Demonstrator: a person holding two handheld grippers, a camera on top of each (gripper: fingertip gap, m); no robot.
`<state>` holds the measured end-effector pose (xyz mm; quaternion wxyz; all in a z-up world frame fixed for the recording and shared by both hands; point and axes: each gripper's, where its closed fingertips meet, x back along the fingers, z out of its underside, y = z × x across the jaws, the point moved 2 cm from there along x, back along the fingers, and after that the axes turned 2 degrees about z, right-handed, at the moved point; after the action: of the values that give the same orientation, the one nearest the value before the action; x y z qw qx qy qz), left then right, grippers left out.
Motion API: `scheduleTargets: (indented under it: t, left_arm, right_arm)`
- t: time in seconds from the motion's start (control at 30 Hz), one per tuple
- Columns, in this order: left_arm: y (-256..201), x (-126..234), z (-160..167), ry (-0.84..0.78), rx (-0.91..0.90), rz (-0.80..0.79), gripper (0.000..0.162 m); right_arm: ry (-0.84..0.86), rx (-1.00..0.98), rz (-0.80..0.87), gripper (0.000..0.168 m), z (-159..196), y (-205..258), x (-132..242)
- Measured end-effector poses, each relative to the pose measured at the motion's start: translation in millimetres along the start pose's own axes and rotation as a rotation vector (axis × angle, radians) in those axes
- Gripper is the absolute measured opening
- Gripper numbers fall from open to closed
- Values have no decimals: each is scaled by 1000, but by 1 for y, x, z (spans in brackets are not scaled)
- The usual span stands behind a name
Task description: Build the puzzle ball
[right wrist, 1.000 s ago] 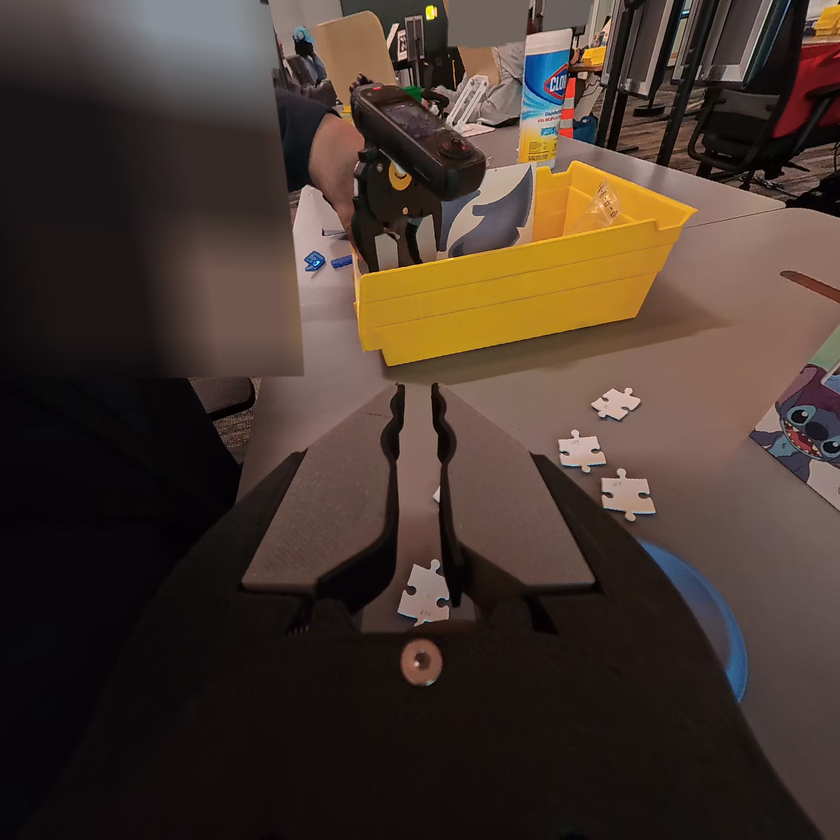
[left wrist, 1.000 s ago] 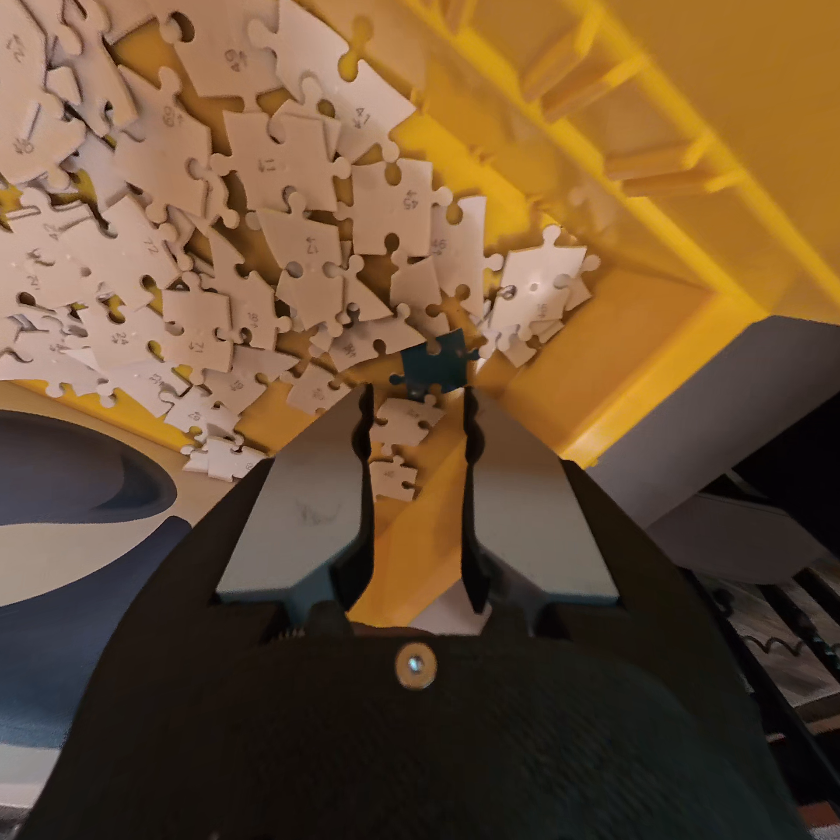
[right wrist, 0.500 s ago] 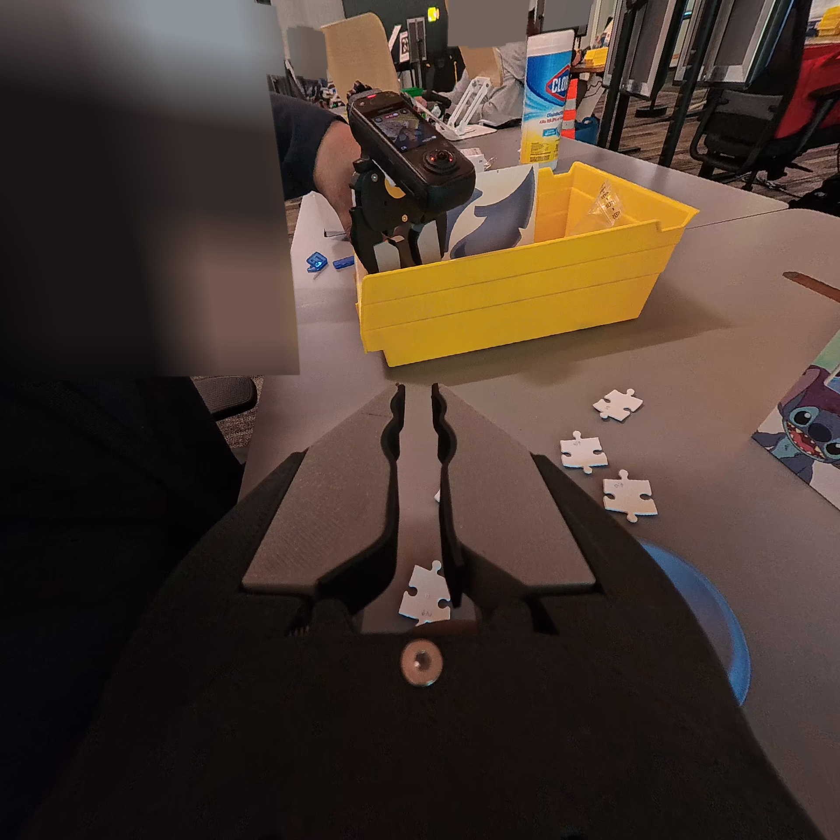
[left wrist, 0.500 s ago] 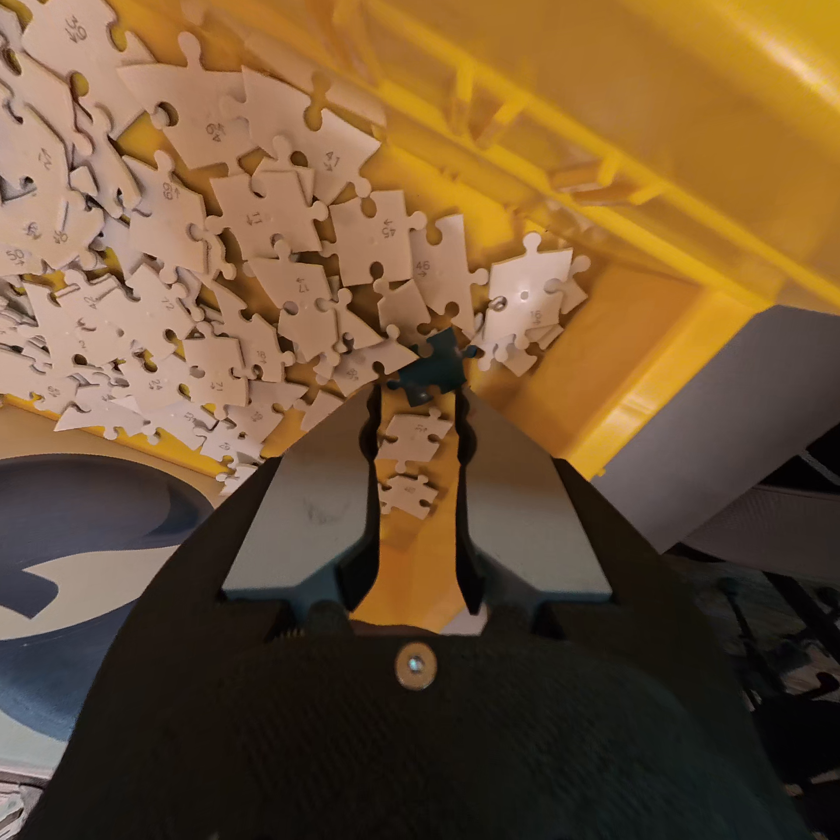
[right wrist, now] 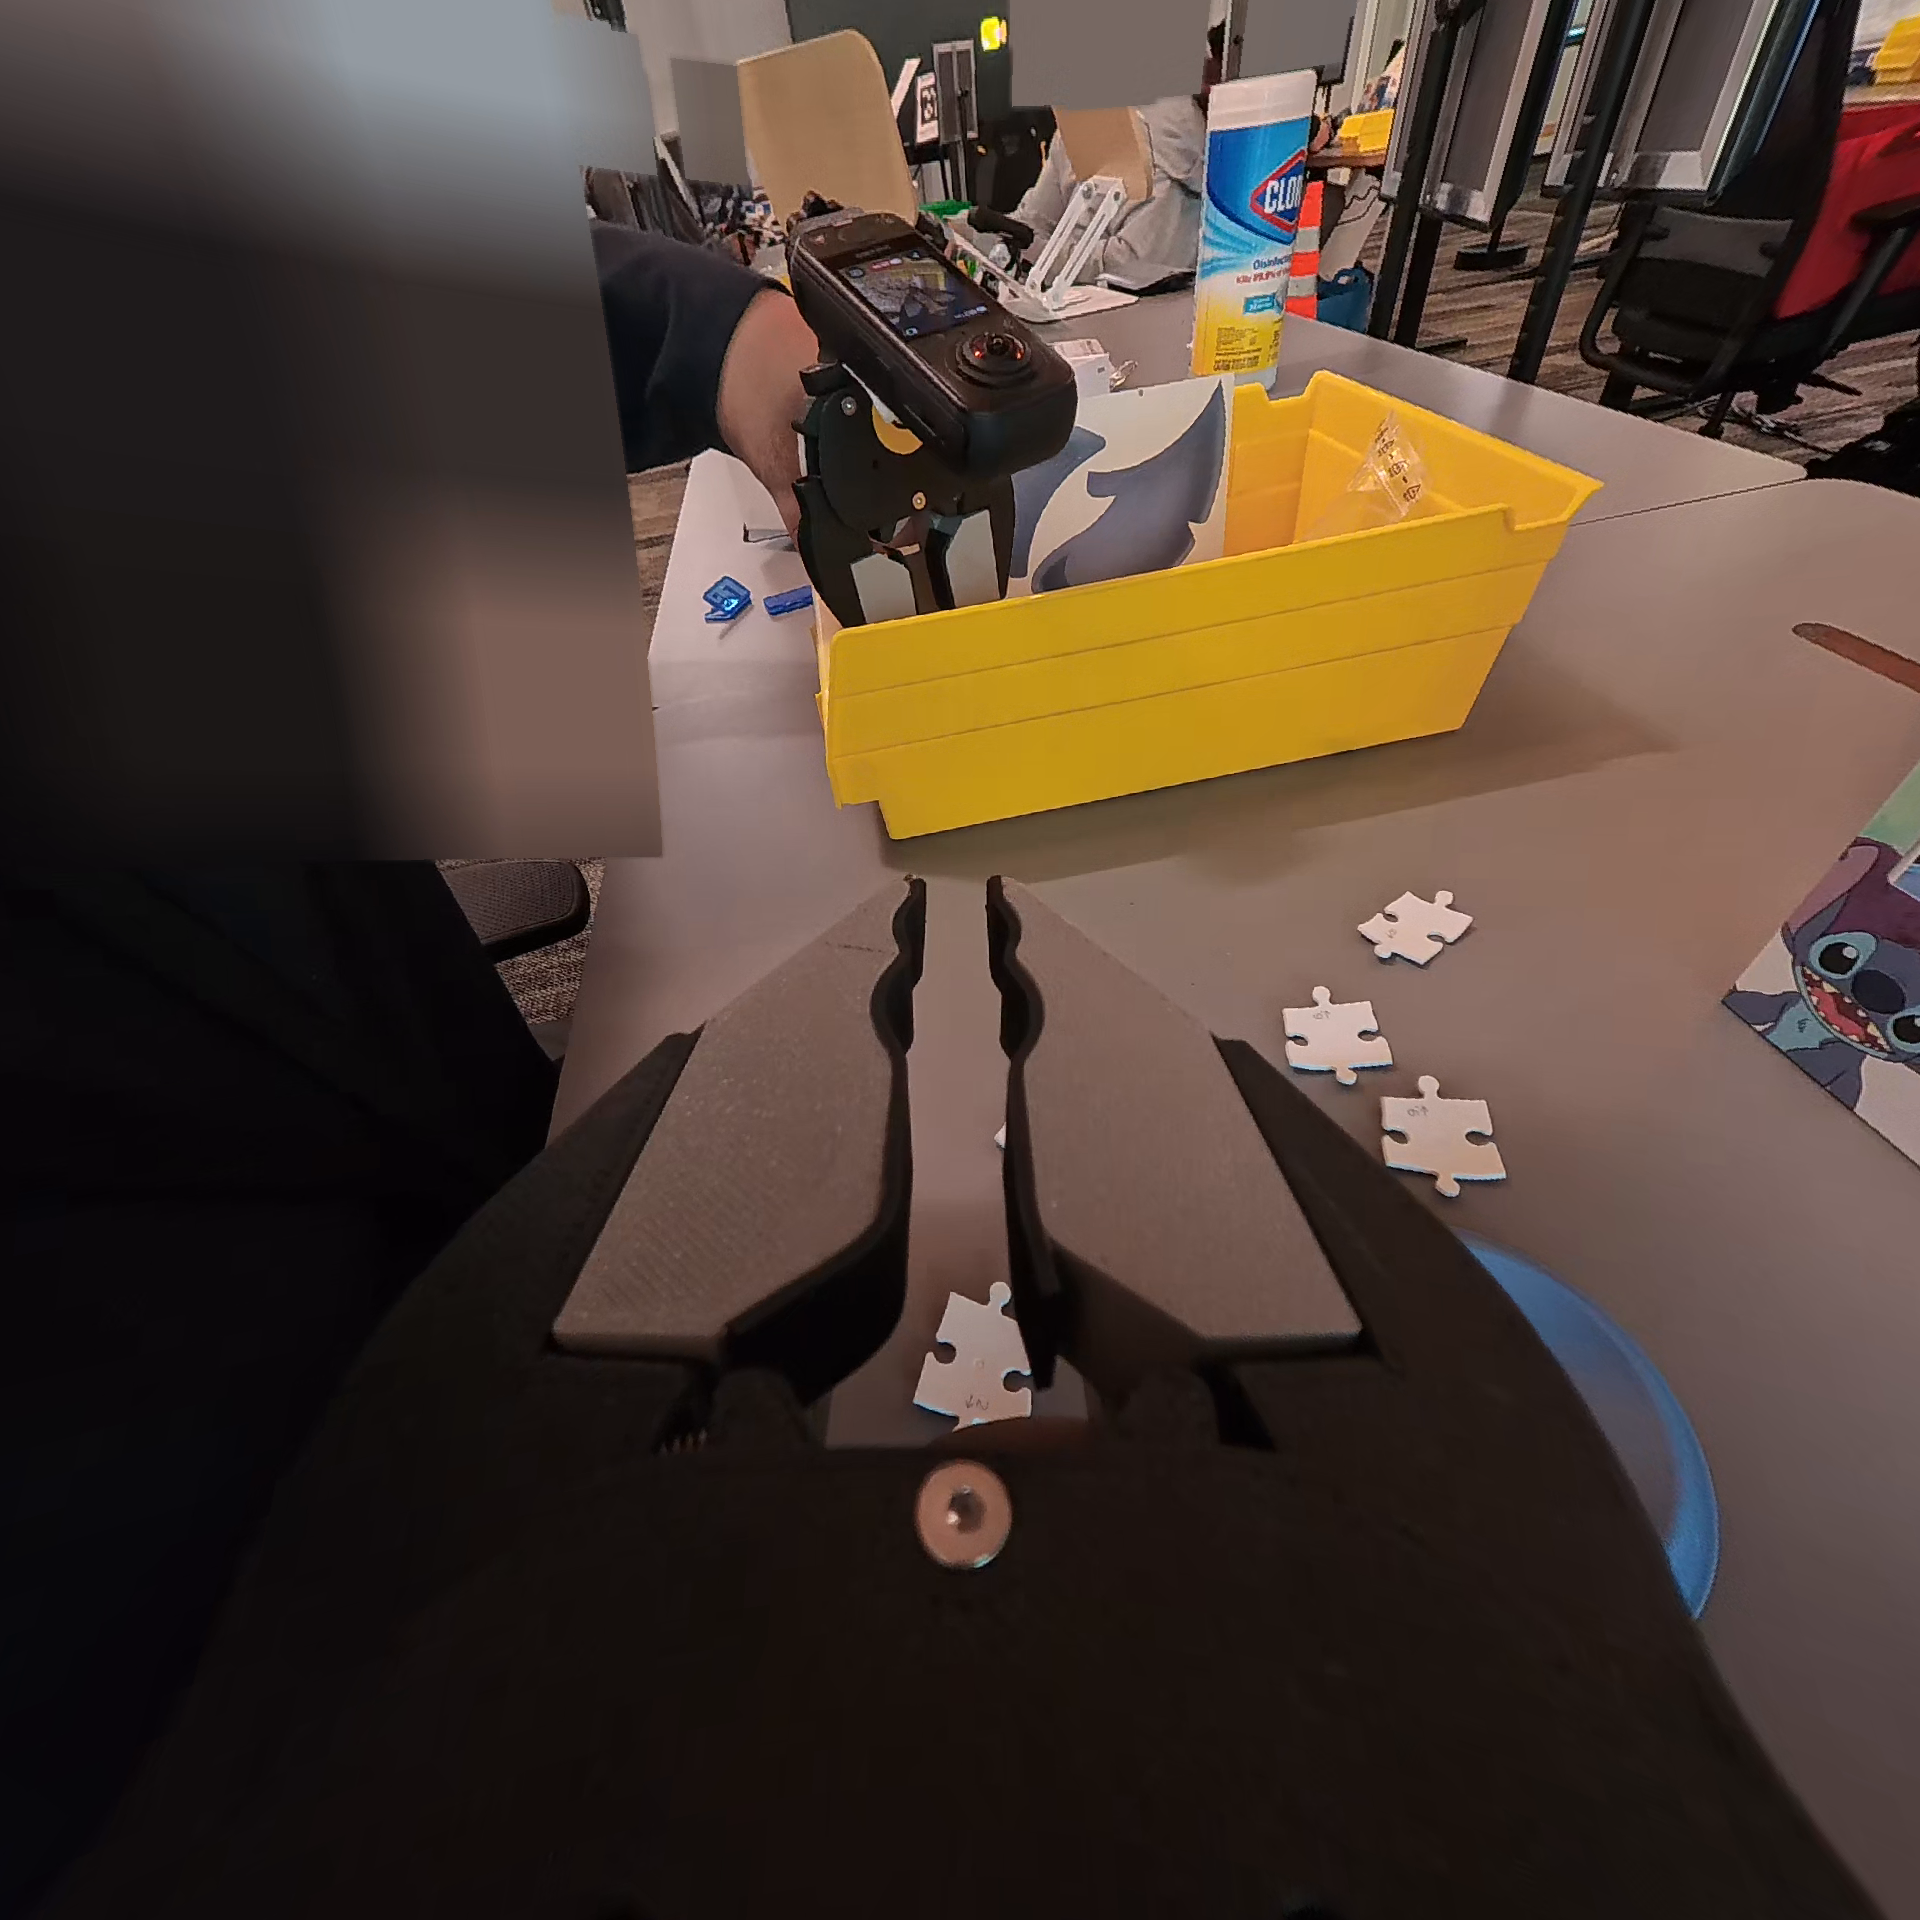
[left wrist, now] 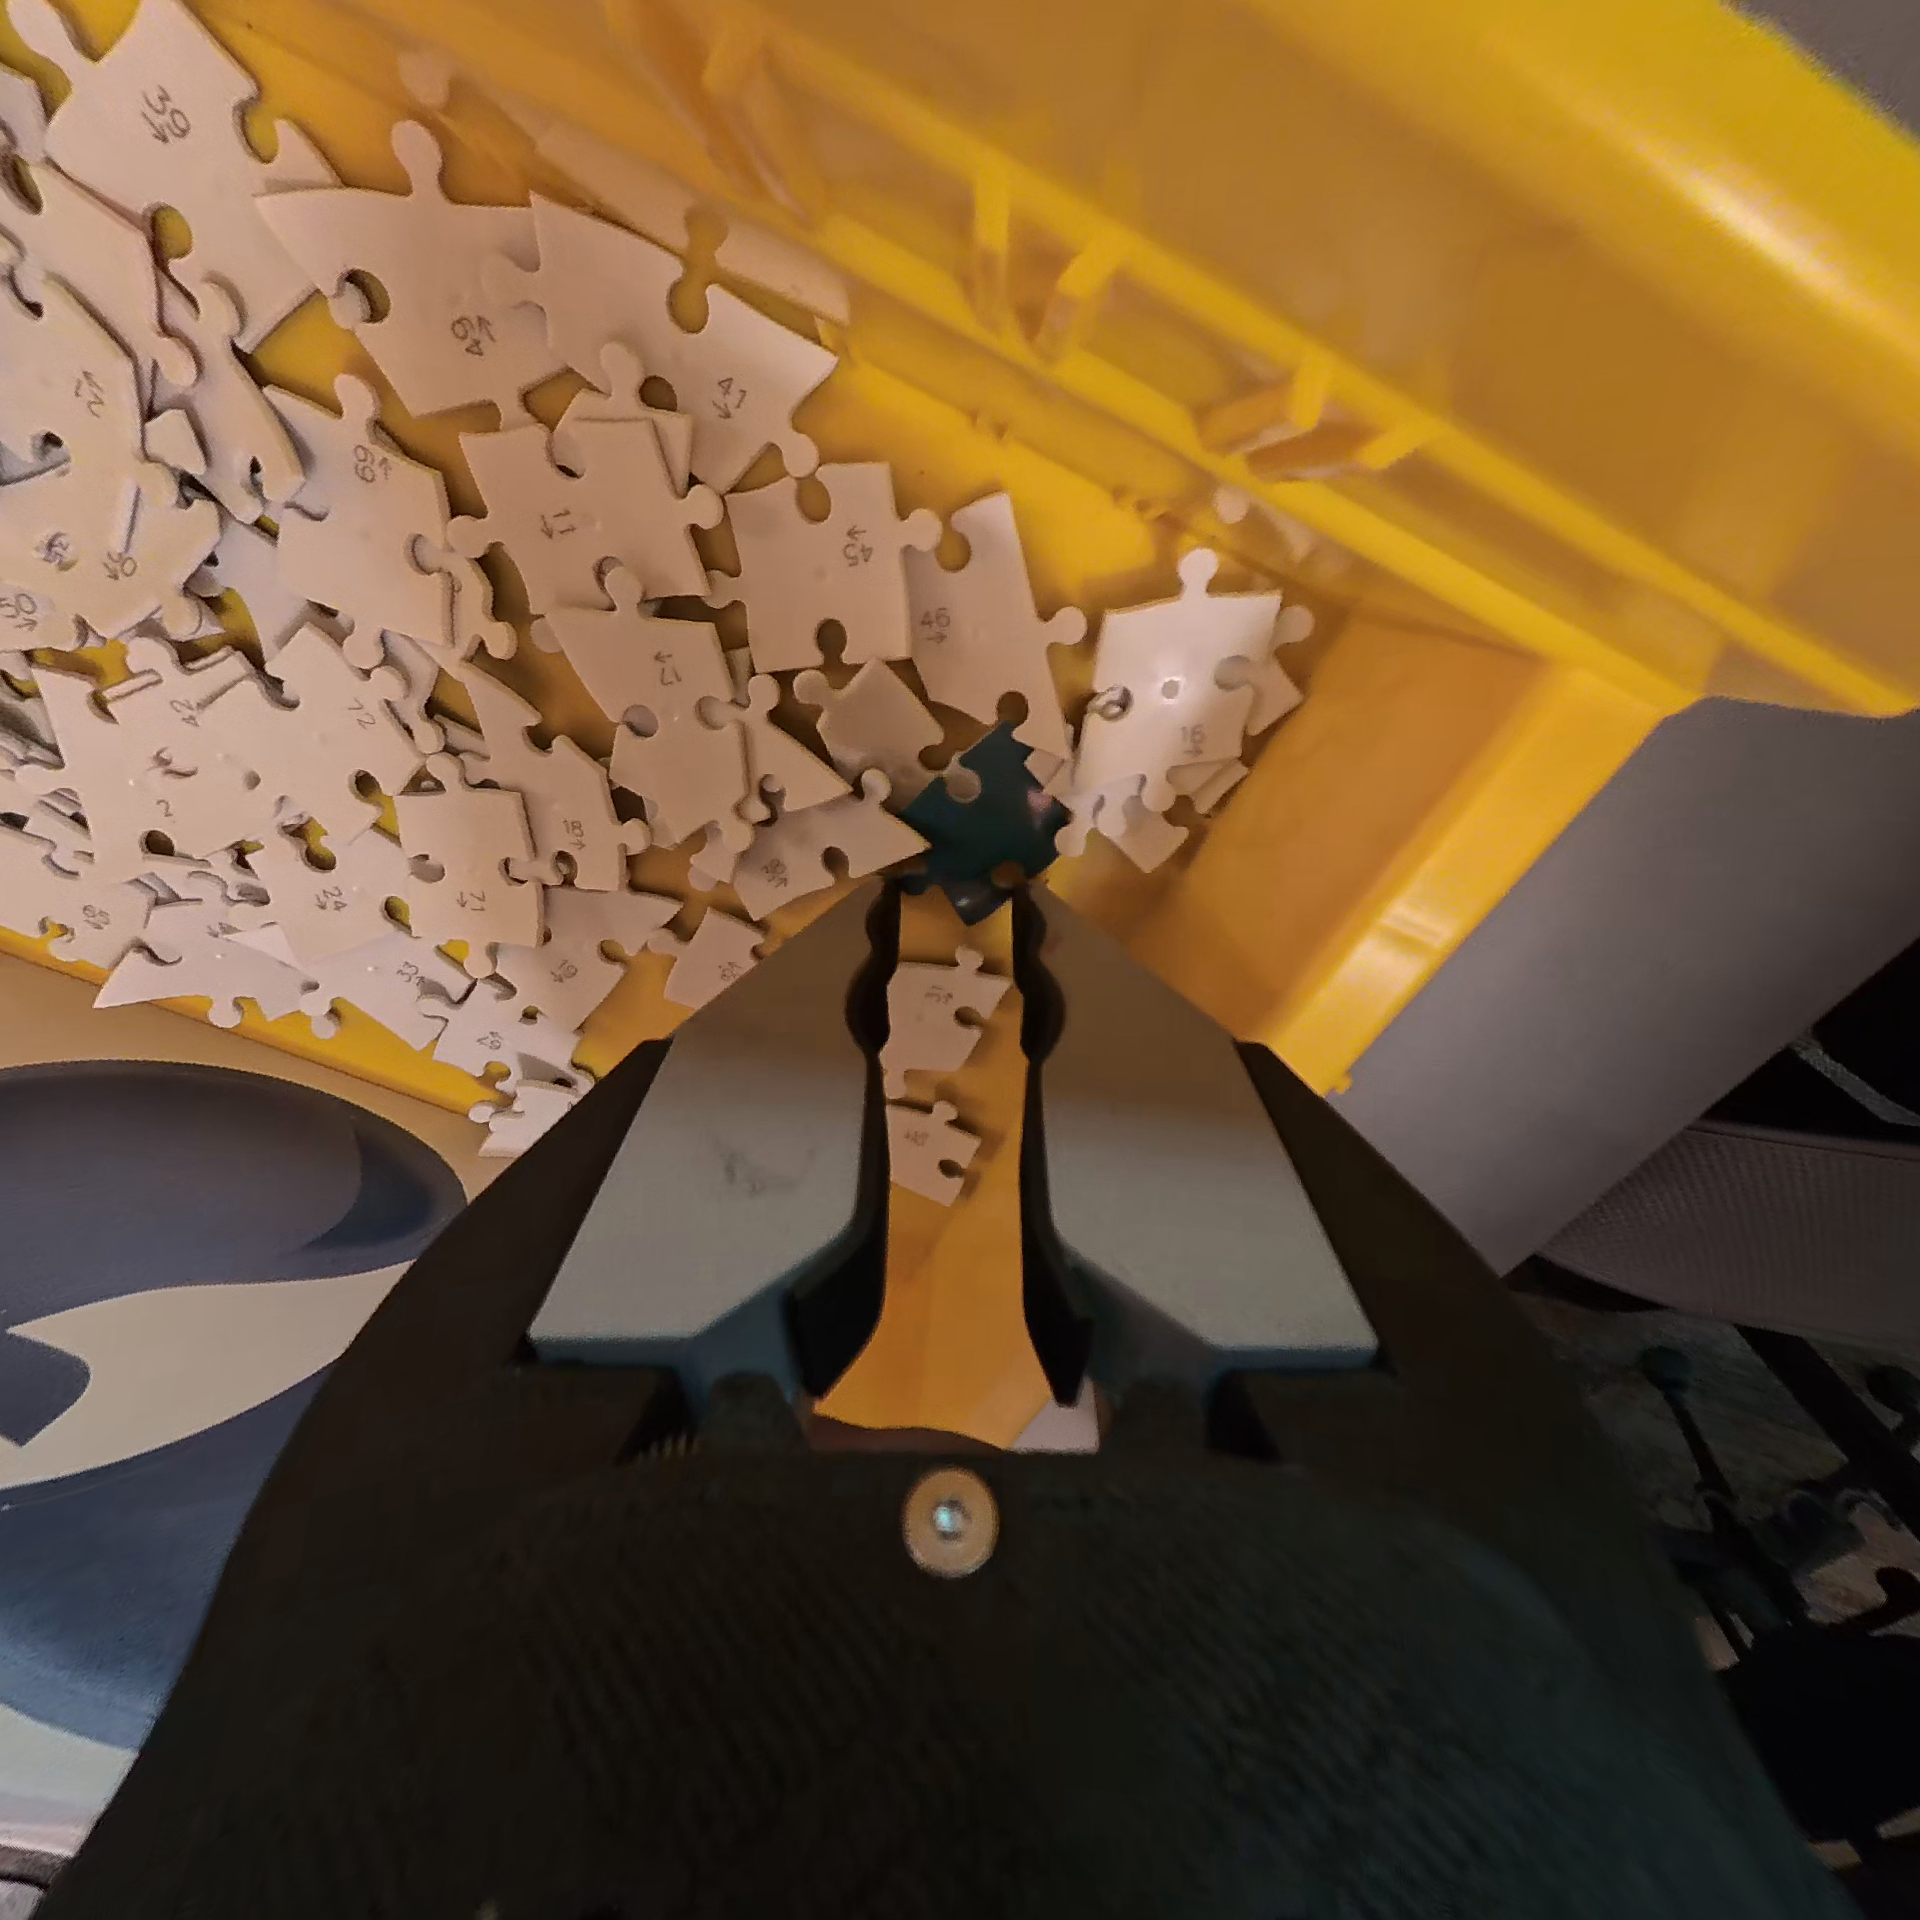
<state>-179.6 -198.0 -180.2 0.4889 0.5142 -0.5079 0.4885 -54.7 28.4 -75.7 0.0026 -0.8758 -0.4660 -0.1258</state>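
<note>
In the left wrist view, several white face-down puzzle pieces (left wrist: 582, 540) lie heaped in a yellow bin (left wrist: 1351, 260). My left gripper (left wrist: 958, 883) reaches into the bin, and its tips pinch the lower corner of a dark blue puzzle piece (left wrist: 987, 816) near the bin's corner. The right wrist view shows the left gripper (right wrist: 920, 577) dipping into the bin (right wrist: 1143, 707). My right gripper (right wrist: 953, 894) hovers over the grey table in front of the bin. Its jaws stand a narrow gap apart and hold nothing. One white piece (right wrist: 977, 1356) lies under it.
Three loose white pieces (right wrist: 1335, 1034) lie on the table to the right. A blue round object (right wrist: 1621, 1403) and a cartoon picture sheet (right wrist: 1849, 997) are further right. A blue-and-white card (right wrist: 1132, 488) and a plastic bag (right wrist: 1382, 468) are in the bin. A wipes canister (right wrist: 1247, 229) stands behind. Across from one pair of fingers to the other is roughly 25 centimetres.
My left gripper's jaws have narrowed around the dark blue piece and it has shifted a little inside the bin. My right gripper has stayed still.
</note>
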Motion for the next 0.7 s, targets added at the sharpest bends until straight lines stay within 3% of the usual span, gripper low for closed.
scheduleTargets:
  t: [0.7]
  left_arm:
    - [14, 32, 22, -51, 70, -109, 19]
  right_arm:
    - [3, 5, 2, 8, 1, 0, -1]
